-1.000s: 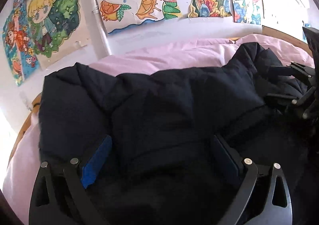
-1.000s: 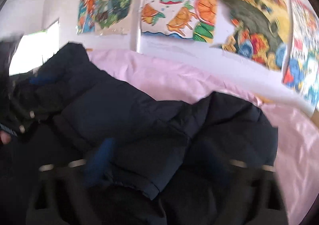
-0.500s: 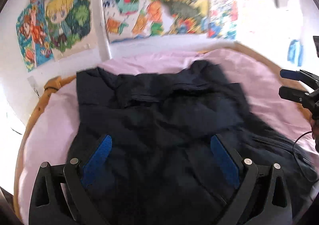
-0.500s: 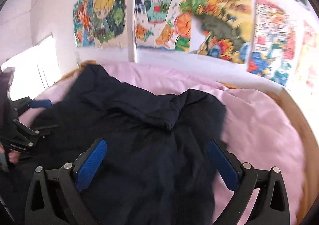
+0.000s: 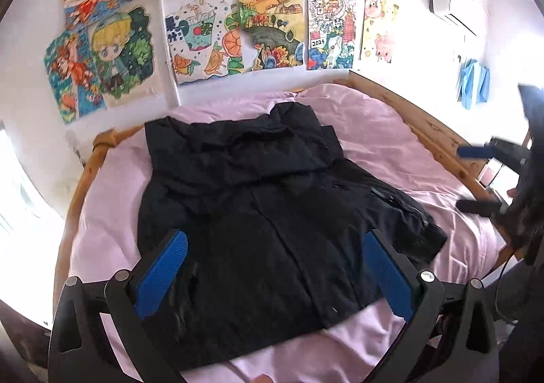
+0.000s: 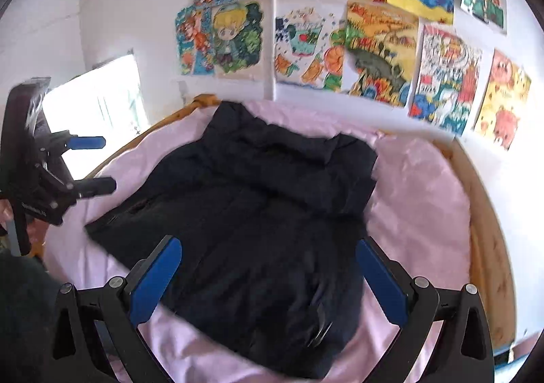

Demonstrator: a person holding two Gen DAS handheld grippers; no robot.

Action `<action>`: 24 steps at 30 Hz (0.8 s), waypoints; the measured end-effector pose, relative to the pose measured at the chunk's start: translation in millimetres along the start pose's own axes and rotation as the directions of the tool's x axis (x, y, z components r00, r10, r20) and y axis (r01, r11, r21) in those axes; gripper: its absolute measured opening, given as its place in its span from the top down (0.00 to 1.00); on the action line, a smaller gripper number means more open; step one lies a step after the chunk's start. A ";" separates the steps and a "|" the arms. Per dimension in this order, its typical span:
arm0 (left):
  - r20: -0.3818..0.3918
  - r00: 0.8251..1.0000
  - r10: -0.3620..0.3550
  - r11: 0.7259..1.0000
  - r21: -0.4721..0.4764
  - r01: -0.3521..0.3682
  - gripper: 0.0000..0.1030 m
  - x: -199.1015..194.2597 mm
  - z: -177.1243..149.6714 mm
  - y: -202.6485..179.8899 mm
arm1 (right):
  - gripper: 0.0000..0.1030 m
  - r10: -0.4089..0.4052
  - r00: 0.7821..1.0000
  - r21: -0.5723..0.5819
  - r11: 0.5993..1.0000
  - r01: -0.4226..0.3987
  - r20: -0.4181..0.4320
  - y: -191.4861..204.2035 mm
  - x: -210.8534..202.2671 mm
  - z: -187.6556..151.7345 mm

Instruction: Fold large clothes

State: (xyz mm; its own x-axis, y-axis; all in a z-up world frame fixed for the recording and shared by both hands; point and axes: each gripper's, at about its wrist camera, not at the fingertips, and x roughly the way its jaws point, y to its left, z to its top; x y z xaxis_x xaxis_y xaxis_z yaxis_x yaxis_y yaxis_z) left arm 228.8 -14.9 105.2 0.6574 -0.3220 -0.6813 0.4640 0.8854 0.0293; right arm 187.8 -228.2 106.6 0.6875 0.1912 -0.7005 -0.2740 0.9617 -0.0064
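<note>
A large black padded jacket (image 5: 265,220) lies folded on the pink bed sheet (image 5: 384,145); it also shows in the right wrist view (image 6: 268,233). Its upper part is folded down over the body. My left gripper (image 5: 272,267) is open and empty, held above the jacket's near edge; it shows from the side in the right wrist view (image 6: 93,163). My right gripper (image 6: 268,271) is open and empty above the jacket's near edge; it shows at the right edge of the left wrist view (image 5: 476,179).
The bed has a wooden frame (image 5: 428,135) along its sides. Colourful drawings (image 5: 210,39) cover the white wall behind the bed. A bright window (image 6: 102,101) is at the left. An air conditioner (image 5: 445,2) hangs high on the right wall.
Both grippers have pulled back and up from the jacket, from close over the fabric to a wide view of the bed. The jacket now lies still, folded.
</note>
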 end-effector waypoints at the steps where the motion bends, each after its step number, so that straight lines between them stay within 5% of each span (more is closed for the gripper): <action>1: 0.004 1.000 0.003 1.000 -0.028 -0.003 0.01 0.0 -9.2 -2.5 | 0.00 0.000 1.000 -0.023 1.000 0.000 -0.018 5.7 1.0 -7.0; 6: -0.096 0.993 0.070 0.989 -0.126 -0.082 0.02 19.4 -47.3 2.8 | 0.00 -0.082 0.990 -0.293 0.955 0.044 -0.116 38.4 40.2 -60.1; 11: -0.146 0.973 0.177 0.981 -0.057 -0.187 0.01 31.7 -53.8 1.8 | 0.00 -0.121 0.969 -0.382 0.924 0.029 -0.217 44.2 84.4 -99.9; 18: -0.216 0.973 0.076 0.980 -0.164 -0.113 0.01 45.0 -55.8 17.6 | 0.00 -0.243 0.949 -0.555 0.827 0.094 -0.202 54.3 116.0 -137.4; 24: -0.237 0.967 0.096 0.979 -0.153 -0.134 0.01 45.8 -59.9 19.8 | 0.00 -0.340 0.925 -0.632 0.758 0.164 -0.167 57.7 133.5 -150.2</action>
State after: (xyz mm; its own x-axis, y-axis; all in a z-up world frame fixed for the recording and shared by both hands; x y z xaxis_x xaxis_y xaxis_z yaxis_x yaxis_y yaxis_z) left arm 232.5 8.0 30.8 0.5394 -0.1473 -0.8290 0.2756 0.9612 0.0085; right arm 162.8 -176.7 -94.5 0.6169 -0.1833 -0.7654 -0.5192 0.6361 -0.5708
